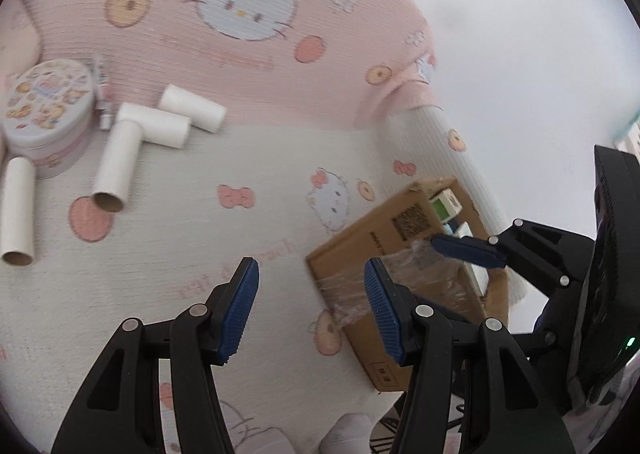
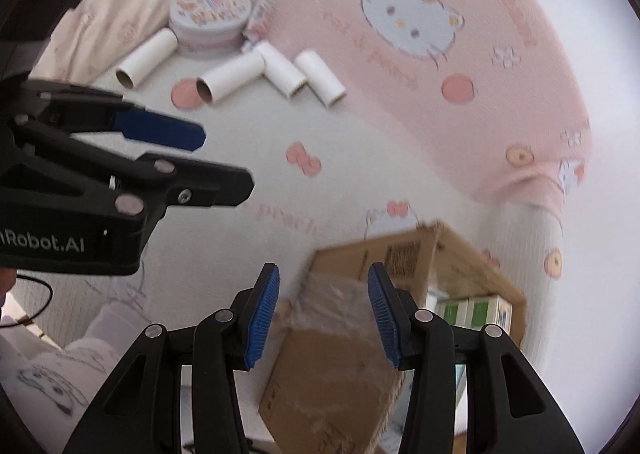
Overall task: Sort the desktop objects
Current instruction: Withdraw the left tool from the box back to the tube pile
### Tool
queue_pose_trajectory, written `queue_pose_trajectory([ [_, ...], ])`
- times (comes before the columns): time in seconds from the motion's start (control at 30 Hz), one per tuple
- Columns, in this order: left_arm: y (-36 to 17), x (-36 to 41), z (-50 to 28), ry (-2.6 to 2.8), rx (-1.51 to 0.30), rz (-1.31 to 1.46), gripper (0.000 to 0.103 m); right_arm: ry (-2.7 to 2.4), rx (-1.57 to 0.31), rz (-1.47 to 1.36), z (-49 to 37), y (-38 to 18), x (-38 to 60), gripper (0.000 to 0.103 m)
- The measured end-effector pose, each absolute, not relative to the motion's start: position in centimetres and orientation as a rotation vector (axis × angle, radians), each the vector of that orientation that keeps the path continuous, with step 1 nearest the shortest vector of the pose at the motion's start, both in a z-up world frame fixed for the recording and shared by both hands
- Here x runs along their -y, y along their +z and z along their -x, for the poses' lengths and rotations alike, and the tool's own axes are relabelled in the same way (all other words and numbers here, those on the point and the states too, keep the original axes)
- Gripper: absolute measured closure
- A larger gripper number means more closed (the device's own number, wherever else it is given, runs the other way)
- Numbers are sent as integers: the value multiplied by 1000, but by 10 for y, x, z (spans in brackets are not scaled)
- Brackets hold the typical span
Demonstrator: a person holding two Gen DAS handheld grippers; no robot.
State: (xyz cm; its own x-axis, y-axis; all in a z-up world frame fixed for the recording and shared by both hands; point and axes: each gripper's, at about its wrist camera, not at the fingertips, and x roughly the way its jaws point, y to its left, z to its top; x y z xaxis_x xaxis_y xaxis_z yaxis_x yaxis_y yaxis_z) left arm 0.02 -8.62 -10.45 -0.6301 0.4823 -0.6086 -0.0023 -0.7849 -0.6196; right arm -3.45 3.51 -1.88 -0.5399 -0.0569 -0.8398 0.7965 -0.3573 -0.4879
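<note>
Tubes (image 1: pixel 116 162): we see four white cardboard rolls, brown inside.
Axis: nearest pair open toward 6 o'clock.
Left gripper (image 1: pixel 310 310): released.
Right gripper (image 2: pixel 322 316): released.

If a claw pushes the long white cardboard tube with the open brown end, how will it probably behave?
The long white cardboard tube lies on its side on the soft printed blanket, so it would probably roll, though the fabric may slow it. It looks hollow, so likely light and easy to crush. Its far end seems to touch another white tube, which may shift too.
</note>
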Motion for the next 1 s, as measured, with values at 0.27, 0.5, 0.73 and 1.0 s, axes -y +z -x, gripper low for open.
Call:
queue_pose_trajectory([
  [0.27, -127, 131, -23, 2549, 951, 1281, 44, -1893, -1181, -955, 28, -30, 1, 60],
  [0.5, -139, 189, -50, 2674, 1093, 1369, 44, -1948, -946, -767, 13, -39, 30, 60],
  [0.73, -138, 223, -59, 2730, 1189, 1392, 44, -1880, -605, -752, 8, -59, 47, 43],
  [1.0, -162, 262, -49, 2747, 1326, 1454, 43, -1892, -515, -764, 29, -92, 67, 43],
])
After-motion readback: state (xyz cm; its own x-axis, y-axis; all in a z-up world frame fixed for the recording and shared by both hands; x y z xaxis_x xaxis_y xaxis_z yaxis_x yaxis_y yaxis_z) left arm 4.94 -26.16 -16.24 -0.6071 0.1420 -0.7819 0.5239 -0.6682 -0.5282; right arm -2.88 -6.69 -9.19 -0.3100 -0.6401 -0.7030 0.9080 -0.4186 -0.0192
